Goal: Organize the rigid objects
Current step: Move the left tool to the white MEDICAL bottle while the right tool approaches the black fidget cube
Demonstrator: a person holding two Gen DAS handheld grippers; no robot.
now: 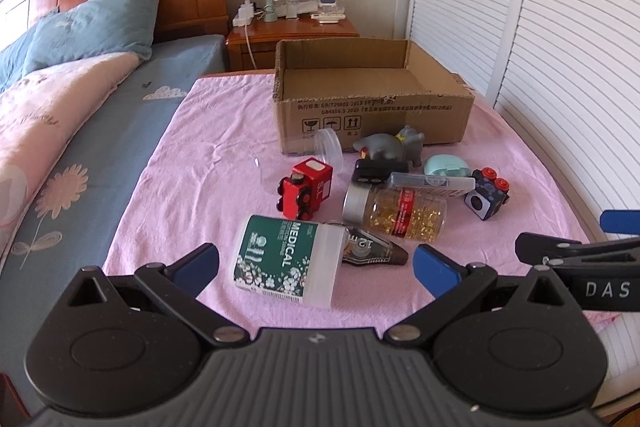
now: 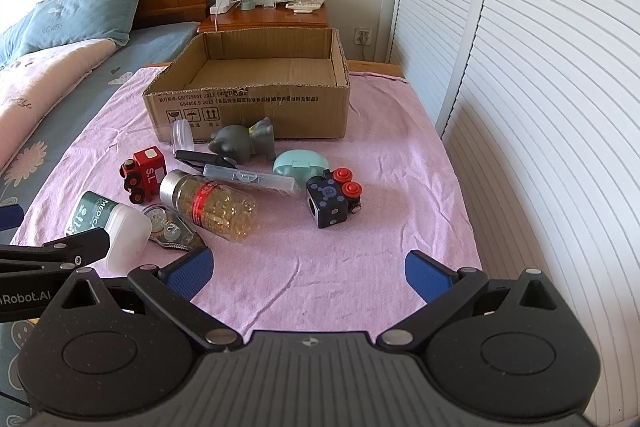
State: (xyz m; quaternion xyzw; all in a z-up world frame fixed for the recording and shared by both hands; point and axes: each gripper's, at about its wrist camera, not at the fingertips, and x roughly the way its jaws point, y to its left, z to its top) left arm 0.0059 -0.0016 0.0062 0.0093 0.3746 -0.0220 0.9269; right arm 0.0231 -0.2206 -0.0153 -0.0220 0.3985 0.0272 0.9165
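Ahead of the claws lie one open brown cardboard box (image 2: 248, 107), one red toy train car (image 2: 143, 174), one grey rubber animal figure (image 2: 244, 143), one clear bottle of golden capsules (image 2: 212, 205), one green-labelled white-capped tub (image 1: 286, 261), one mint oval case (image 2: 299, 163), one black cube toy with two red buttons (image 2: 334, 197), one clear flat box (image 2: 250, 179), and one correction-tape dispenser (image 2: 170, 229).

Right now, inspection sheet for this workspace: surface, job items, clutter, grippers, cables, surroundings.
Surface: pink cloth, wrinkled, spread beside a bed.
Job's things: cardboard box open, looks empty; in front lie green canister, capsule bottle, red toy truck, grey figurine, teal case, dark cube toy, clear case, tape dispenser.
Clutter: items bunched, several touching.
Grippers: left gripper open, empty; right gripper open, empty.
Cables: white cord down nightstand.
Surroundings: louvred doors, nightstand.
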